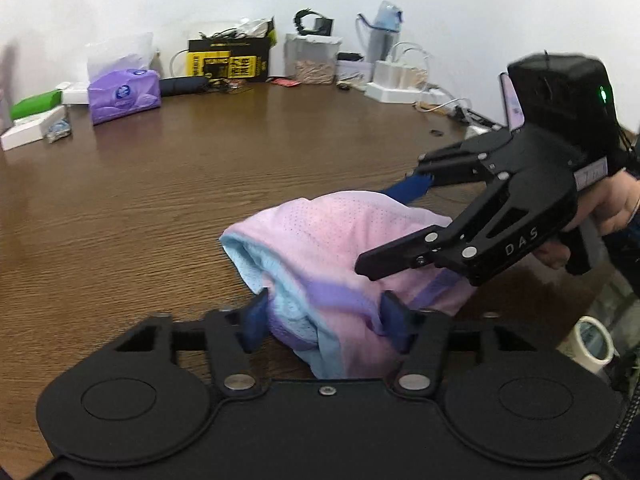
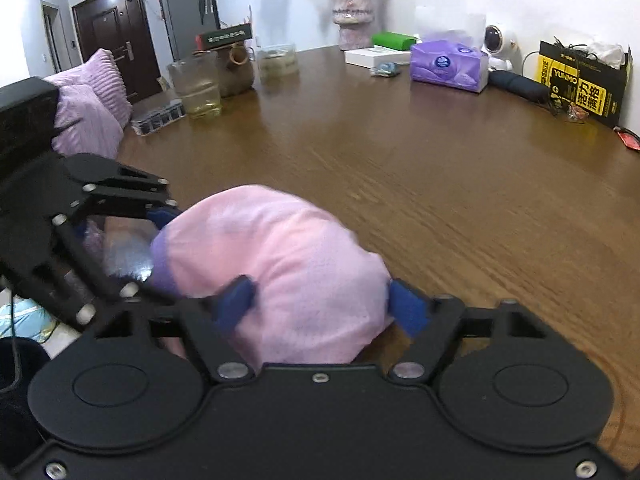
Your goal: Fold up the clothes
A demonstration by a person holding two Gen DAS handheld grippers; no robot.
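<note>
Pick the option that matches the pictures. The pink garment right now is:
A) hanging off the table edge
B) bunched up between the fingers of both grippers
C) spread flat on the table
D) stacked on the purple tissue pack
B: the pink garment sits in a rounded heap between the open fingers of the left gripper and the right gripper.

Brown wood-grain table (image 1: pixel 168 184). A bunched pink garment (image 1: pixel 340 240) lies near the front edge. Along the far edge by the wall: purple tissue pack (image 1: pixel 124 94), green box (image 1: pixel 34 106), white box (image 1: pixel 30 130), black-and-yellow carton (image 1: pixel 230 58), white power strip (image 1: pixel 396 92). At the left edge: glass jar (image 2: pixel 198 84), clear lidded tub (image 2: pixel 277 60), pink vase (image 2: pixel 352 12).
</note>
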